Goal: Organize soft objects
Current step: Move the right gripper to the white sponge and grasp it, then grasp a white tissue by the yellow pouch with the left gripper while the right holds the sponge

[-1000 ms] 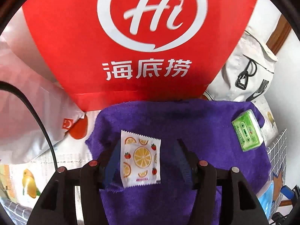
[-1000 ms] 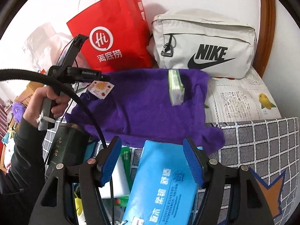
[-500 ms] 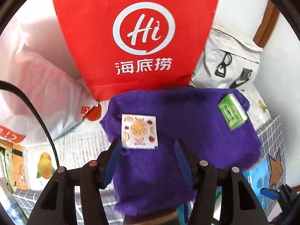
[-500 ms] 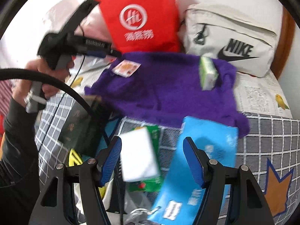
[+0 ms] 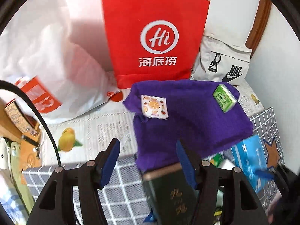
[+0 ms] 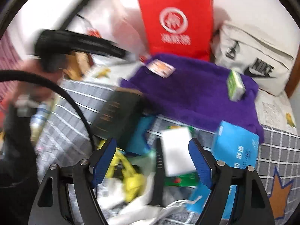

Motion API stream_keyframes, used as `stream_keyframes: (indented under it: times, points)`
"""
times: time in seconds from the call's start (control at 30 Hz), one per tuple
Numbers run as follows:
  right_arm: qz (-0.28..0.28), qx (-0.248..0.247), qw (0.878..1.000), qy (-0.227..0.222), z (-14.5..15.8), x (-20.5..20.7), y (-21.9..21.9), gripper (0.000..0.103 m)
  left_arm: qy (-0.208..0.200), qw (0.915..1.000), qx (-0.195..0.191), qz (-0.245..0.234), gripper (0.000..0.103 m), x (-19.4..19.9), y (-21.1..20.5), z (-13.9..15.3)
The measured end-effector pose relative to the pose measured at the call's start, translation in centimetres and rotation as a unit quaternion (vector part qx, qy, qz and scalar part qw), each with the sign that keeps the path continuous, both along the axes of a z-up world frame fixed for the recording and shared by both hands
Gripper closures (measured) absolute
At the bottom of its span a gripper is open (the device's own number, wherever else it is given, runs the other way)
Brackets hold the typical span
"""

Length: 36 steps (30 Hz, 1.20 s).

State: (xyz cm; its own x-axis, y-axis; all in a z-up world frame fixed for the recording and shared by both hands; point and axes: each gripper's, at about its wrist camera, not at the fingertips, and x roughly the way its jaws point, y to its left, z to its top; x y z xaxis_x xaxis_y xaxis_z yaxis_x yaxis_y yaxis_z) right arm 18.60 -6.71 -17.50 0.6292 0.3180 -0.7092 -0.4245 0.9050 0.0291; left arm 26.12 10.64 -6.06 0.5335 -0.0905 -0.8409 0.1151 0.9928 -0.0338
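A purple towel [image 5: 189, 120] [image 6: 189, 91] lies spread on the bed. On it rest an orange-print sachet [image 5: 154, 107] [image 6: 161, 68] and a green cassette-print pack [image 5: 224, 98] [image 6: 235, 85]. My left gripper [image 5: 147, 146] hangs above the towel's near edge; its jaws are opening and nothing is pressed between the pads. A dark green box [image 5: 172, 193] [image 6: 116, 116] lies under it. My right gripper [image 6: 152, 144] hovers over a pile with its jaws opening. A white pack [image 6: 176, 153] lies below the gap, ungripped. The view is blurred.
A red paper bag [image 5: 155, 43], a grey Nike bag [image 5: 223, 65] and a white plastic bag [image 5: 56, 71] stand against the wall. A blue tissue pack [image 6: 236, 144] and a yellow item [image 6: 131, 178] lie in the pile on the checked sheet [image 5: 121, 183]. A hand [image 6: 31, 78] holds the left gripper [image 6: 75, 45].
The left gripper has drawn back and up from the sachet, which stays on the towel. The right gripper has swung left from the blue pack to over the white pack. Both gaps look wider.
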Motion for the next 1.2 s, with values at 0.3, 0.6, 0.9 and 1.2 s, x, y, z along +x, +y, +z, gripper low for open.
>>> stream_keyframes:
  times: [0.3, 0.6, 0.9, 1.2]
  points:
    - [-0.022, -0.06, 0.996, 0.067, -5.2, 5.3, -0.7, 0.032, -0.02, 0.9996, -0.013, 0.017, 0.039, -6.9, 3.1, 0.3]
    - [-0.007, -0.092, 0.994, 0.064, -5.5, 5.8, 0.0, 0.054, -0.006, 0.9992, -0.028, 0.029, 0.039, -10.4, 3.9, -1.6]
    - [-0.03, -0.02, 0.999, 0.031, -1.8, 2.1, -2.5, 0.054, 0.019, 0.9978, -0.064, -0.008, 0.039, -13.3, 1.1, -4.8]
    - [-0.058, 0.007, 0.998, -0.005, 0.0, -2.2, -5.0, 0.054, 0.041, 0.9934, -0.072, -0.079, 0.039, -17.9, -5.1, -7.3]
